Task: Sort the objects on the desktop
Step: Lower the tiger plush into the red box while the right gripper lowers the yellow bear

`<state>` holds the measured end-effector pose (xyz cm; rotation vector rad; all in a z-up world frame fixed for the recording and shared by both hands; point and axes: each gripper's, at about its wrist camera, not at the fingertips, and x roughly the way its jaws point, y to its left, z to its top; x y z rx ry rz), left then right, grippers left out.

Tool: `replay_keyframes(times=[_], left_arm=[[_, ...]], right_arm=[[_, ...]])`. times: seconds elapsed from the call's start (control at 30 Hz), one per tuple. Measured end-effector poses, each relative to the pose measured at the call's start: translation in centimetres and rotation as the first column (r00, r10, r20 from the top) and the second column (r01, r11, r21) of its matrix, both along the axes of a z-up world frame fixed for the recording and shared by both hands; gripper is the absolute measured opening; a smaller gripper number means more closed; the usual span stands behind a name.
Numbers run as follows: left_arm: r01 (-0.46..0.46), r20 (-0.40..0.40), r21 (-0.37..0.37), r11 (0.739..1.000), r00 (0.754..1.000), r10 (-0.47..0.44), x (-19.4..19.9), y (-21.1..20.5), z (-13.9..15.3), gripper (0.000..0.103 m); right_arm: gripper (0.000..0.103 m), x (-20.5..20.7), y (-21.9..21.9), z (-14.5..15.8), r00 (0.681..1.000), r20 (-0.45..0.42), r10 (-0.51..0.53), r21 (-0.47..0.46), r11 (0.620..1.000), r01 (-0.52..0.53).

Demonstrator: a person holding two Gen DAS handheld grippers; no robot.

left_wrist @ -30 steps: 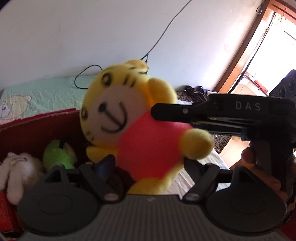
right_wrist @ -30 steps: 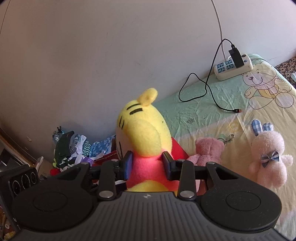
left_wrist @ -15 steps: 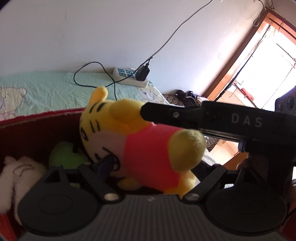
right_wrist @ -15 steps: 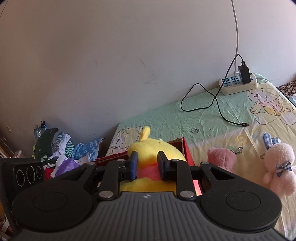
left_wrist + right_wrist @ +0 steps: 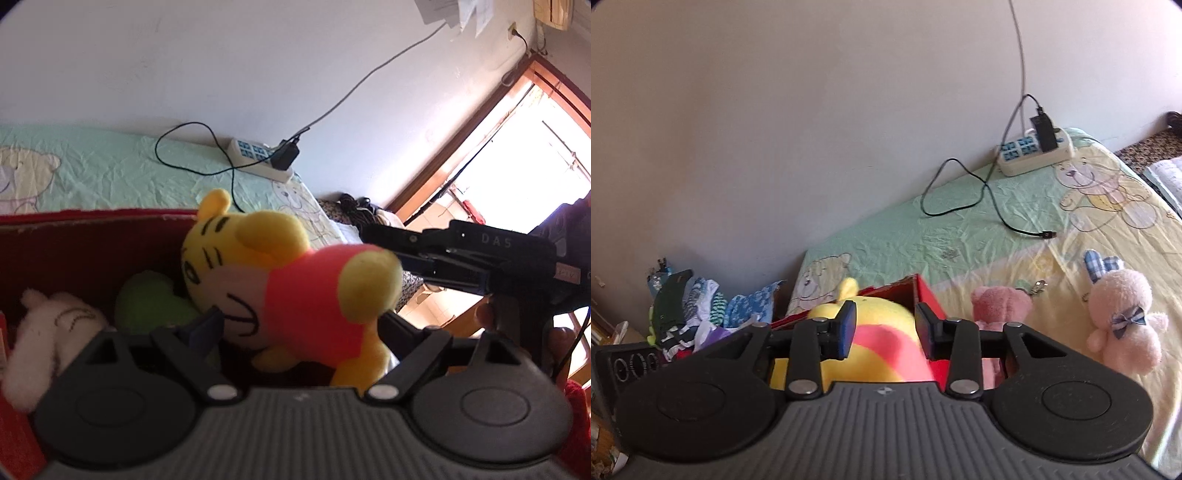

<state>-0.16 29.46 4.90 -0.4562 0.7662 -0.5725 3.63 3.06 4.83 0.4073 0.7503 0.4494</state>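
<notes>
A yellow tiger plush point(image 5: 295, 288) in a red shirt lies on its side inside the red box point(image 5: 92, 221), resting on a green plush point(image 5: 147, 299) beside a white plush point(image 5: 48, 332). My left gripper point(image 5: 299, 321) stands wide around the tiger; its left pad point(image 5: 207, 326) is at the face and the right finger is hidden behind the body. My right gripper point(image 5: 884, 321) hovers over the tiger's back point(image 5: 875, 339); its jaws are opening and the pads stand off the plush. In the left wrist view the right gripper point(image 5: 373, 232) has drawn back to the right of the plush.
A pink bear point(image 5: 1001, 302) and a pink rabbit point(image 5: 1123, 317) lie on the bed sheet right of the red box point(image 5: 925, 295). A power strip point(image 5: 1034, 155) with a black cable sits by the wall. Clothes point(image 5: 701, 306) pile up at the left.
The tiger plush went from upright in the air down into the red box, tipped on its side. The right gripper let go of it and drew back. The left jaws widened.
</notes>
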Motion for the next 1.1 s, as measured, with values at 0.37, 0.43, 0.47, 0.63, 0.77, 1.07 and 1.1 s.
replay_keyframes(times=[0.37, 0.43, 0.47, 0.63, 0.77, 1.07, 1.1], left_arm=[[0.025, -0.063, 0.022, 0.999, 0.998, -0.023, 2.5, -0.6, -0.9, 0.095], [0.024, -0.070, 0.017, 1.000, 0.997, -0.022, 3.1, -0.6, -1.1, 0.097], [0.031, -0.073, 0.015, 0.999, 0.997, -0.030, 3.3, -0.6, -1.2, 0.098], [0.065, -0.090, 0.013, 0.998, 0.994, -0.063, 4.0, -0.9, -2.0, 0.103], [0.067, -0.084, -0.007, 0.998, 0.994, -0.067, 4.4, -0.9, -2.2, 0.103], [0.062, 0.186, 0.192, 0.979, 0.978, -0.099, 2.1, -3.8, 3.2, 0.103], [0.051, 0.216, 0.230, 0.972, 0.971, -0.102, 2.0, -4.3, 3.5, 0.103]], right_arm=[[0.054, 7.5, 3.3, -0.1, 0.966, -0.152, 0.209, -0.005, 0.977, -0.212], [0.054, 8.9, 4.3, -0.6, 0.948, -0.199, 0.249, -0.040, 0.964, -0.262], [0.056, 9.5, 4.7, -1.0, 0.943, -0.218, 0.253, -0.045, 0.962, -0.268], [0.055, 11.0, 5.4, -3.6, 0.897, -0.312, 0.313, 0.010, 0.945, -0.326], [0.053, 10.4, 5.2, -4.2, 0.877, -0.347, 0.332, 0.080, 0.942, -0.325], [0.046, 5.6, 1.9, -1.1, 0.953, -0.059, 0.297, 0.192, 0.940, -0.281], [0.046, 5.1, 1.5, -0.9, 0.963, -0.011, 0.271, 0.204, 0.943, -0.263]])
